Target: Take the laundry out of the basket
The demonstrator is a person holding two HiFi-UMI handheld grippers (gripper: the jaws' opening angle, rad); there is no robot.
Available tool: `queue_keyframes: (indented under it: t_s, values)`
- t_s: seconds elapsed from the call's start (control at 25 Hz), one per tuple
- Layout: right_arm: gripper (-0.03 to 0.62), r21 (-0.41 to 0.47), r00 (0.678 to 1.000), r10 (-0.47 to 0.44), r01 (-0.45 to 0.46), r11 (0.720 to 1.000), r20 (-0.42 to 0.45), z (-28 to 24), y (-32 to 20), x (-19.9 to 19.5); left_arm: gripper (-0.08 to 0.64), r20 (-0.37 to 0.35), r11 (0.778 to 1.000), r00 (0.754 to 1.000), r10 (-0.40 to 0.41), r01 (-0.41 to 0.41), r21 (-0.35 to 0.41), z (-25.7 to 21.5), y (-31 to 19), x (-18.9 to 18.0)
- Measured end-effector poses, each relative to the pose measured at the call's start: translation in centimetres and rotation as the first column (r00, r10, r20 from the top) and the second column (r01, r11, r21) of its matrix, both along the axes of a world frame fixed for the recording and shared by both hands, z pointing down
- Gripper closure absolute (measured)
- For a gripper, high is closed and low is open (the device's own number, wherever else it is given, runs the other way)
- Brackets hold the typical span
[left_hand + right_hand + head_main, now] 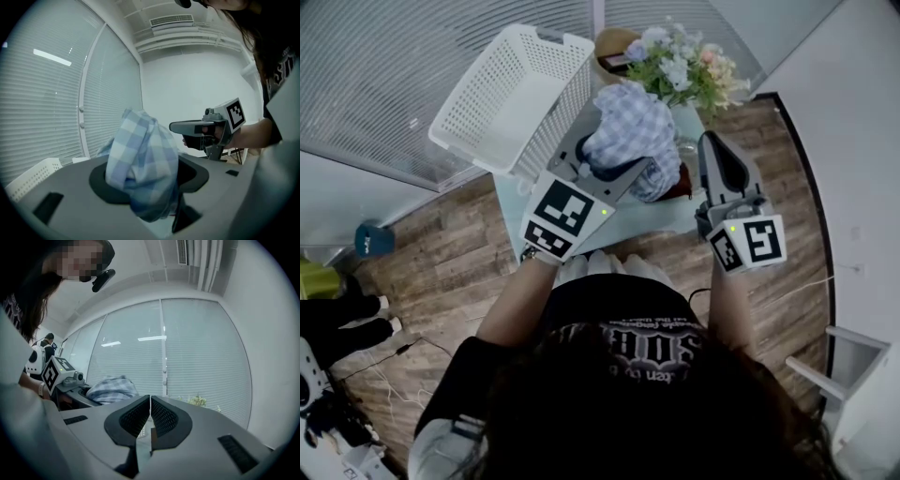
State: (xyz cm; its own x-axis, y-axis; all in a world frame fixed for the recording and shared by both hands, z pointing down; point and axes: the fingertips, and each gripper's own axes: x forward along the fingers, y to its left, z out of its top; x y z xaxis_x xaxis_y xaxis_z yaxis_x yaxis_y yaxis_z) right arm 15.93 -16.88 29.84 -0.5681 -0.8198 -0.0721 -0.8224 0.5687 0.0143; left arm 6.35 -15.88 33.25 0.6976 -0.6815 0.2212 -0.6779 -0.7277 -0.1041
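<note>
A blue-and-white checked cloth is bunched up between the jaws of my left gripper, which is shut on it and holds it in the air just right of the white laundry basket. In the left gripper view the cloth fills the gap between the pads and droops over them. My right gripper hovers to the right of the cloth, apart from it. Its jaws are shut with nothing between them. From the right gripper view the cloth shows at the left. The inside of the basket looks bare.
The perforated basket stands tilted at the back left of a small pale table. A vase of flowers stands at the table's back right, close behind the cloth. Window blinds run along the left. The floor is wood.
</note>
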Motion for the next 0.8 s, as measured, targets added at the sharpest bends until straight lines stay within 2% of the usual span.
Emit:
queue_keyframes:
  t_s: [0.36,0.52,0.8]
  values:
    - [0.563,-0.067,1.000,-0.029,0.029,0.997,0.004,2.9,0.1,-1.1,0.313,-0.002,0.999,0.999,-0.038,0.038,0.018,2.5,0.9,0.2]
    - [0.563,-0.104,0.999,-0.034,0.034,0.994,-0.001,4.5,0.1,-1.2,0.313,0.010,0.999,0.999,-0.050,0.050,-0.014,4.2,1.6,0.3]
    - [0.563,-0.121,0.999,-0.033,0.033,0.992,0.001,5.6,0.0,-0.7,0.313,0.014,0.998,0.999,-0.035,0.036,-0.057,6.0,3.4,1.0]
